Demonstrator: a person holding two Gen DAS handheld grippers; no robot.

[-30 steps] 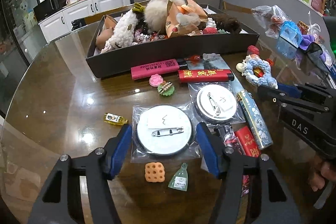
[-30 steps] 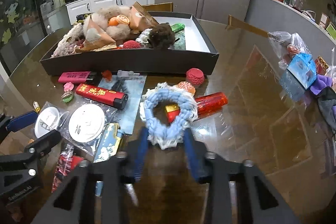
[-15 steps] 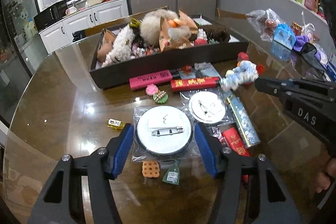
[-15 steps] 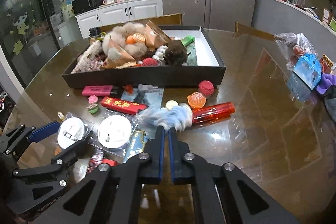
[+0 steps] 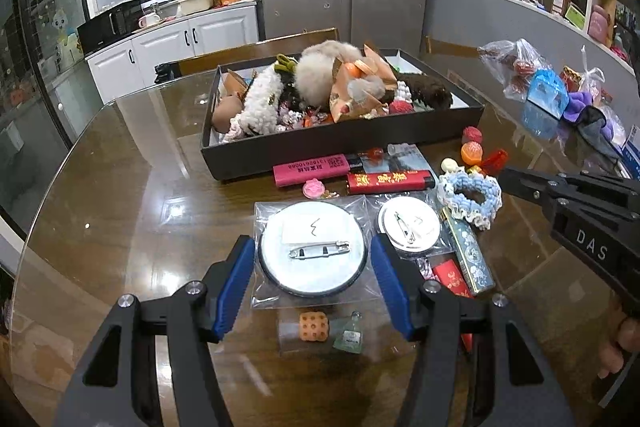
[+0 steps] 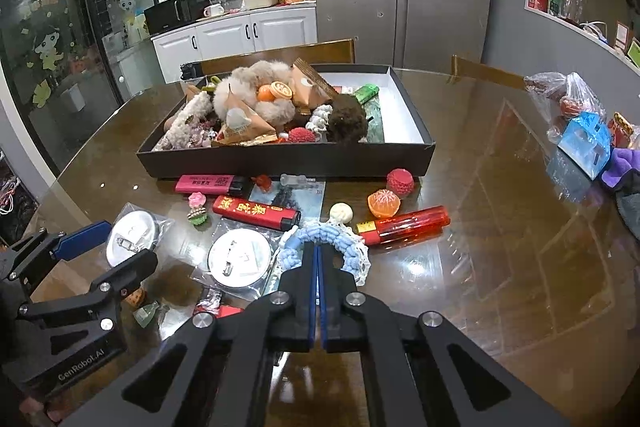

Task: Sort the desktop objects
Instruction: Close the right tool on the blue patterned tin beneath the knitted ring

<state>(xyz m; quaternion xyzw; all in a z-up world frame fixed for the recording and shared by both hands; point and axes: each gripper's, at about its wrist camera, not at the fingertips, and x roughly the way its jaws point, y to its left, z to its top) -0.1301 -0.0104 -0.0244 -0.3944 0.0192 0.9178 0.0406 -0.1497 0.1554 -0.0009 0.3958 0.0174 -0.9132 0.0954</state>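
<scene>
A round silver pin badge in a clear bag (image 5: 312, 227) hangs above the brown glass-topped table, with my left gripper (image 5: 312, 251) shut on its two sides. In the right wrist view the same left gripper (image 6: 116, 247) holds that badge (image 6: 132, 235) at the left. My right gripper (image 6: 316, 251) is shut on the near edge of a blue and white crocheted ring (image 6: 340, 237). The left wrist view shows the ring (image 5: 490, 199) at the tip of the right gripper (image 5: 504, 179). A black tray (image 6: 280, 159) full of plush toys and trinkets stands behind.
Loose on the table are a second bagged badge (image 6: 240, 259), a red lighter (image 6: 256, 213), a pink lighter (image 5: 310, 169), a clear orange lighter (image 6: 404, 227), a blue patterned lighter (image 5: 466, 251) and small charms (image 5: 314, 327). Plastic bags (image 5: 536, 83) lie at the right edge.
My right gripper's jaws have closed on the crocheted ring and pulled it up from around the orange lighter. Both grippers have risen, the left one still gripping the bagged badge.
</scene>
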